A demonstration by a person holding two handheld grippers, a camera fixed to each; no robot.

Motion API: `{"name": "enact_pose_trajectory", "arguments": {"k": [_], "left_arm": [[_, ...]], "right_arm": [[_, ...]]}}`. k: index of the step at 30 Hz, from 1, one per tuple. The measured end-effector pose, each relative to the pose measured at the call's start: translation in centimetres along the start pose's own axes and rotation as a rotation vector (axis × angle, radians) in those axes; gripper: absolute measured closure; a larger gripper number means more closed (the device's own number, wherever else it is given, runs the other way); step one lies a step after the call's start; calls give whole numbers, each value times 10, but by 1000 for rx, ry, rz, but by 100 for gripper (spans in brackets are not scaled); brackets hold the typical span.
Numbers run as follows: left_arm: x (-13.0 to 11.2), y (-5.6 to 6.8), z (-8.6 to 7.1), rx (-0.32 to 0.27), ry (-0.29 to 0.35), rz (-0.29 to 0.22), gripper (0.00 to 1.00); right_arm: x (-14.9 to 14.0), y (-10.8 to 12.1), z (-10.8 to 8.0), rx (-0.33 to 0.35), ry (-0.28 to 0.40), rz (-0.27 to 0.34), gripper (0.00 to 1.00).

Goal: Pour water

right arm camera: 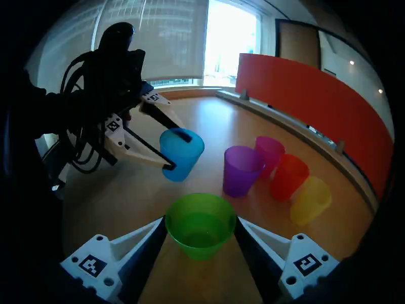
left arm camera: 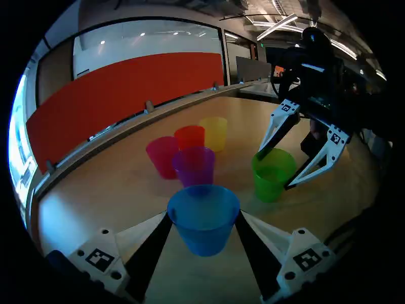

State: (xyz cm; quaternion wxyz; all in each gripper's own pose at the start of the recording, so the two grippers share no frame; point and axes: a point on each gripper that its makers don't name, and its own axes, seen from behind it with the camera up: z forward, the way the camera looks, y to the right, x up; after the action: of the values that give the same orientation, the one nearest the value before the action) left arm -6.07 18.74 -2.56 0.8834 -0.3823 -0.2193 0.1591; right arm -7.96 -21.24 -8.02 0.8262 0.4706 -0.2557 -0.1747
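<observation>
A blue cup (left arm camera: 203,235) stands upright between the fingers of my left gripper (left arm camera: 203,215), which is shut on its sides. In the right gripper view the same blue cup (right arm camera: 182,157) sits in the left gripper (right arm camera: 177,151), held by a dark-sleeved hand. A green cup (right arm camera: 201,238) is upright in my right gripper (right arm camera: 201,220), both fingers pressing on it. In the left gripper view the green cup (left arm camera: 272,175) and right gripper (left arm camera: 275,169) are to the right of the blue one. I cannot tell whether either cup holds water.
Purple (left arm camera: 194,166), pink (left arm camera: 162,156), orange (left arm camera: 190,137) and yellow (left arm camera: 214,133) cups stand grouped on the wooden table (left arm camera: 101,202). A red wall panel (left arm camera: 111,96) runs along the table's far edge. Bare tabletop lies between the two held cups.
</observation>
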Motion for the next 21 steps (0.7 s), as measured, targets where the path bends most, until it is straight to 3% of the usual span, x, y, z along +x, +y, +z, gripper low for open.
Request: {"name": "enact_pose_trajectory", "arguments": {"k": [21], "left_arm": [[-14, 4, 1, -9, -36, 28, 14]], "right_arm": [[-4, 1, -3, -2, -8, 14, 6]]}}
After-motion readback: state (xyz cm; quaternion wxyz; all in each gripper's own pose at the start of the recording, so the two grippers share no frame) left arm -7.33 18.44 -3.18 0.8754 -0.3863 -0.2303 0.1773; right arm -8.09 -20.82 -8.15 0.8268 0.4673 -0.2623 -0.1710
